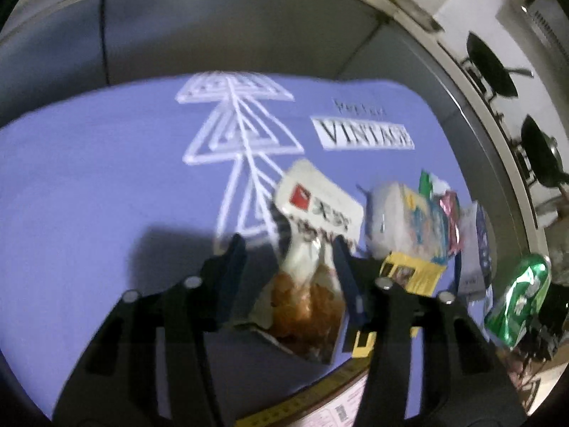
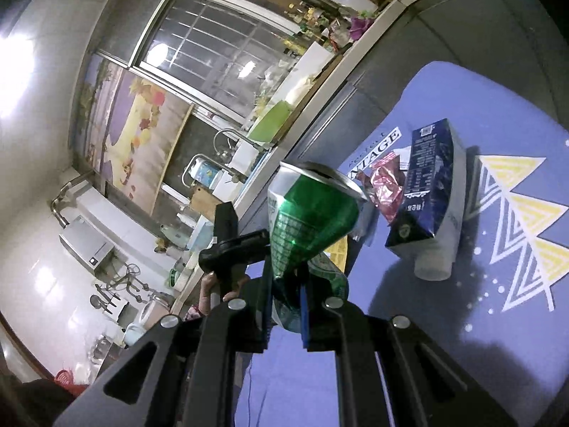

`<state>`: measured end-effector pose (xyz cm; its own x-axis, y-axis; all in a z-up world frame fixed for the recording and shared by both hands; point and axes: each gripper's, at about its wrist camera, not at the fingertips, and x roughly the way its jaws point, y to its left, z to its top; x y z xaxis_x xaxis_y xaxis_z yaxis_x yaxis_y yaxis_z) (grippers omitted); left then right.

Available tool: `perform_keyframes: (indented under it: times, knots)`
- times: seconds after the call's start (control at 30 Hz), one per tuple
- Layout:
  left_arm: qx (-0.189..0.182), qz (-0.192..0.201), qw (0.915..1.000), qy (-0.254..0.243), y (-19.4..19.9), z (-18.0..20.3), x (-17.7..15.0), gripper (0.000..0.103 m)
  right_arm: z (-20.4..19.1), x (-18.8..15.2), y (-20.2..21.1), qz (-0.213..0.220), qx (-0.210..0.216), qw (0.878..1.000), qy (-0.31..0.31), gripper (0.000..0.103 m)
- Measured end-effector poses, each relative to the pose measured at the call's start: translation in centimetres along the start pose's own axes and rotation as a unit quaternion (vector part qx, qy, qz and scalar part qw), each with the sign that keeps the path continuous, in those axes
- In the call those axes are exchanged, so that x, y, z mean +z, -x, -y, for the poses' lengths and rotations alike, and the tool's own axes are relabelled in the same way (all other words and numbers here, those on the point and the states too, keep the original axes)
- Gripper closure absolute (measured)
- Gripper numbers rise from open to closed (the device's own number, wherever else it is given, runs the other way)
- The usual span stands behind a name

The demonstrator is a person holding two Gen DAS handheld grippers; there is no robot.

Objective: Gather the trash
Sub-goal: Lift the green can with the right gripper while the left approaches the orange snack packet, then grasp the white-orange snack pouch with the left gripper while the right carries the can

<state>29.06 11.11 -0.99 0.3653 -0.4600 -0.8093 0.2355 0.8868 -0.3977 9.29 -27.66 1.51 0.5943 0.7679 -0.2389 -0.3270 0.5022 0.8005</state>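
Note:
My right gripper is shut on a crushed green can and holds it above the purple tablecloth. The can also shows at the right edge of the left wrist view. My left gripper is open around a white and orange snack wrapper that lies on the cloth. The wrapper sits between the two fingers; I cannot tell if they touch it.
A dark blue carton, a pink foil wrapper and a white cup lie on the cloth. A yellow packet and mixed wrappers lie right of the left gripper. A kitchen counter with a sink stands behind.

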Motion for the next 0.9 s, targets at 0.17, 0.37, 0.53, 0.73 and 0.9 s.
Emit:
perform_keyframes:
  times: [0.17, 0.37, 0.53, 0.73, 0.9]
  knots:
    - [-0.005, 0.005, 0.9998, -0.02, 0.4, 1.2, -2.0, 0.089, -0.2, 0.0, -0.1, 0.0, 0.0, 1.0, -0.003, 0.095]
    - [-0.026, 0.082, 0.996, 0.024, 6.3, 2.1, -3.8, 0.089, -0.5, 0.2, 1.1, 0.015, 0.008, 1.0, 0.003, 0.095]
    - [-0.058, 0.181, 0.9804, 0.053, 12.7, 4.3, -5.8, 0.089, -0.1, 0.2, 3.6, 0.038, -0.009, 0.999, 0.007, 0.095]
    - [-0.12, 0.135, 0.983, -0.035, 10.3, 16.2, -8.4, 0.089, 2.8, -0.3, 8.0, 0.067, -0.062, 0.996, -0.01, 0.095]
    - [-0.161, 0.06, 0.9792, -0.109, 3.3, 27.3, -7.3, 0.088, 5.5, 0.0, 14.3, 0.127, -0.094, 0.987, -0.03, 0.095]
